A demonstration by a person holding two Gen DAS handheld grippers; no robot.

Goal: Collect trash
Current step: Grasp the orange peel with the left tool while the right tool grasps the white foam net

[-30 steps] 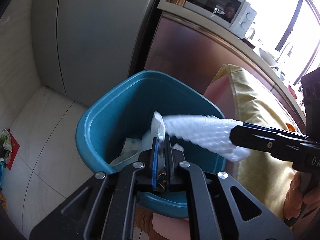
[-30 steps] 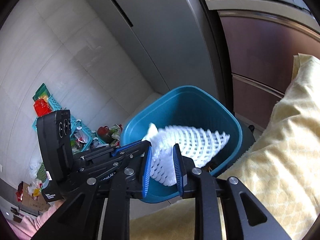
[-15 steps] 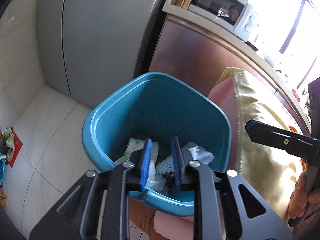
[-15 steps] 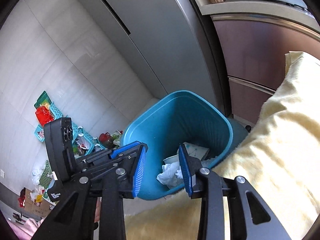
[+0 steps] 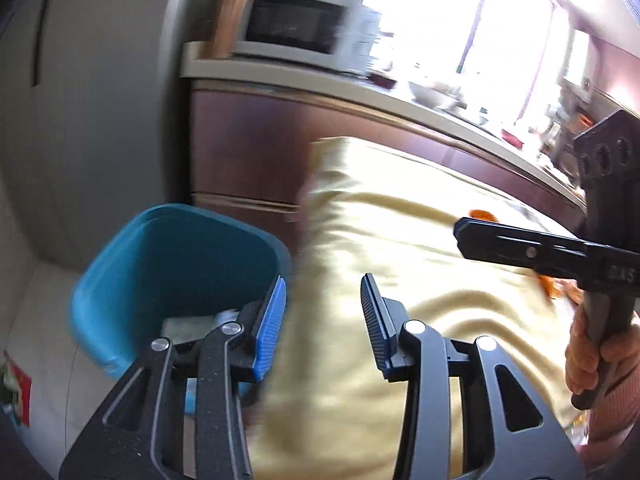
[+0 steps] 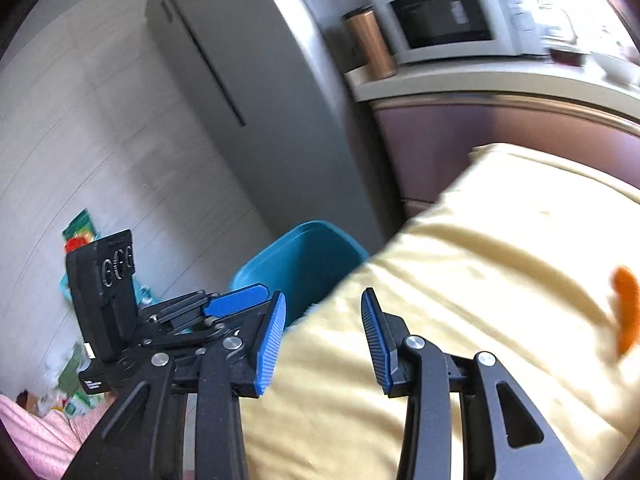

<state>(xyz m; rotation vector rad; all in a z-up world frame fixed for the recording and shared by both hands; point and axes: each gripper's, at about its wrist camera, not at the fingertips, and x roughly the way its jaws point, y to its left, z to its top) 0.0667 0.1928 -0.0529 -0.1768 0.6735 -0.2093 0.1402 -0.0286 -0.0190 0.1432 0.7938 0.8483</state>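
Both the left gripper (image 5: 323, 320) and right gripper (image 6: 323, 338) are opening, empty; only the left view shows trash (image 5: 192, 326) in the bin (image 5: 120, 280).

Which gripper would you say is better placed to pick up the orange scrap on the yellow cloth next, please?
Probably the right gripper: the orange scrap lies on the yellow cloth just beside its opening, empty jaws. The left gripper, also empty, sits nearer the blue bin.

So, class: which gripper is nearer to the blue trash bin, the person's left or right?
The left. The left gripper hangs just beside the blue trash bin, one finger over its rim; the right gripper sits farther back over the yellow cloth. Both are empty, jaws opening.
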